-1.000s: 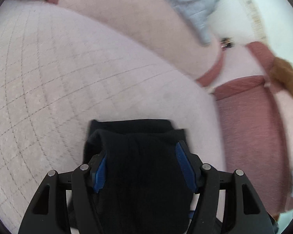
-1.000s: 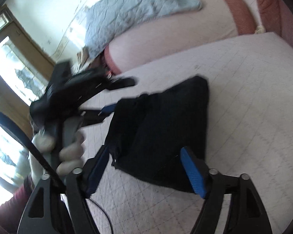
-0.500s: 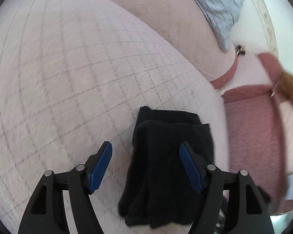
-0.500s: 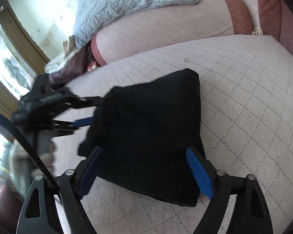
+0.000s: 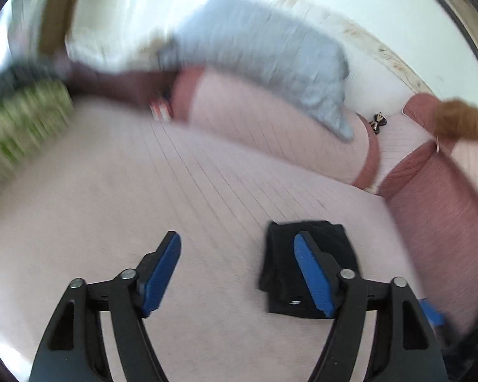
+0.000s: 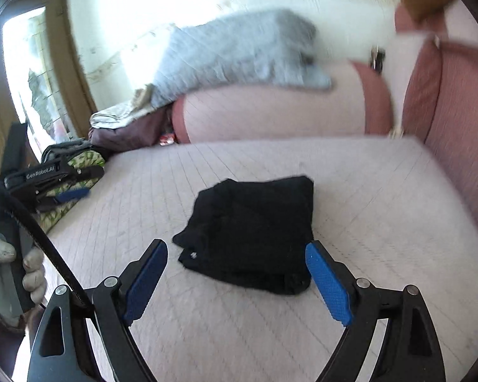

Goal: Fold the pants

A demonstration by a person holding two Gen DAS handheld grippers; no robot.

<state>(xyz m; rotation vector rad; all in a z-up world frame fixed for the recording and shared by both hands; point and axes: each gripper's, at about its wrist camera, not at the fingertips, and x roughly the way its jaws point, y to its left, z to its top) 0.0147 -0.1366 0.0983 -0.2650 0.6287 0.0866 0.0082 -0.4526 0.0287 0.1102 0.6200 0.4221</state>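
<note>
The black pants (image 6: 255, 226) lie folded in a compact bundle on the pink quilted bed (image 6: 382, 191). In the left wrist view the pants (image 5: 280, 267) sit to the right, partly behind my right finger. My left gripper (image 5: 237, 270) is open and empty, lifted off to the left of the bundle; it also shows in the right wrist view (image 6: 57, 191) at the left. My right gripper (image 6: 235, 280) is open and empty, just short of the bundle's near edge.
A grey quilted blanket (image 6: 239, 51) lies over a pink bolster (image 6: 271, 117) at the back. A red cushioned side (image 6: 455, 121) runs along the right. A green patterned bag (image 6: 76, 172) sits at the bed's left edge. A brown plush toy (image 5: 459, 117) is at the far right.
My left gripper let go of the pants, opened and pulled away to the left. My right gripper drew back from the bundle. The pants now lie free on the bed.
</note>
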